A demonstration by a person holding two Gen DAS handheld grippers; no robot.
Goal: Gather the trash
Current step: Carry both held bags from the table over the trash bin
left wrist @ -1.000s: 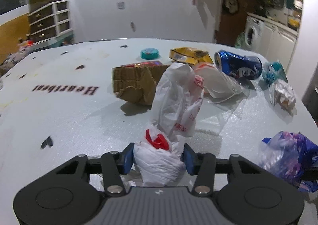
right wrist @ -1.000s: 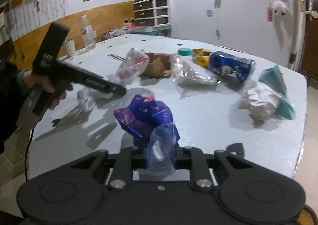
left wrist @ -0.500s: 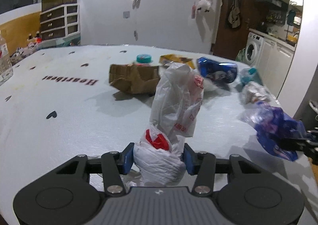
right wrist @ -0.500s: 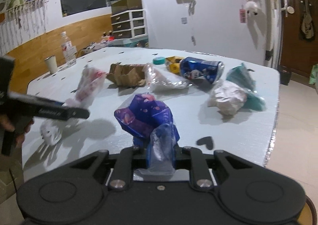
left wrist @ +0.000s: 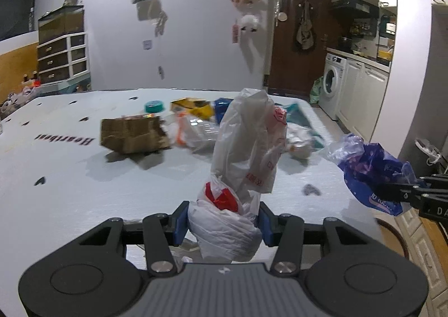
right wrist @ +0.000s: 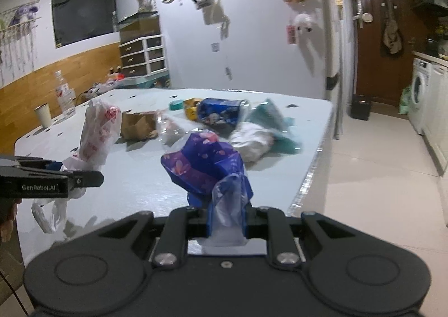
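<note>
My left gripper (left wrist: 221, 223) is shut on a white plastic bag with red print (left wrist: 246, 149) and holds it above the white table (left wrist: 70, 193); the bag also shows in the right wrist view (right wrist: 98, 132). My right gripper (right wrist: 226, 221) is shut on a blue and purple plastic wrapper (right wrist: 204, 168), held past the table's right edge in the left wrist view (left wrist: 372, 174). More trash lies on the table: a torn cardboard piece (left wrist: 131, 135), a blue can (right wrist: 221, 114), a clear bag (left wrist: 196, 129), a yellow packet (left wrist: 193, 105), a teal lid (left wrist: 154, 106), crumpled white paper (right wrist: 252, 140) and a teal wrapper (right wrist: 271, 118).
A water bottle (right wrist: 64, 95) and a cup (right wrist: 43, 116) stand at the table's far left. A washing machine (left wrist: 333, 87) and cabinets line the right wall. A dark door (right wrist: 383, 45) is behind. The tiled floor (right wrist: 378, 177) lies right of the table.
Both grippers have lifted and pulled back from the table with their bags. The right gripper with the blue wrapper has swung out past the table's right edge.
</note>
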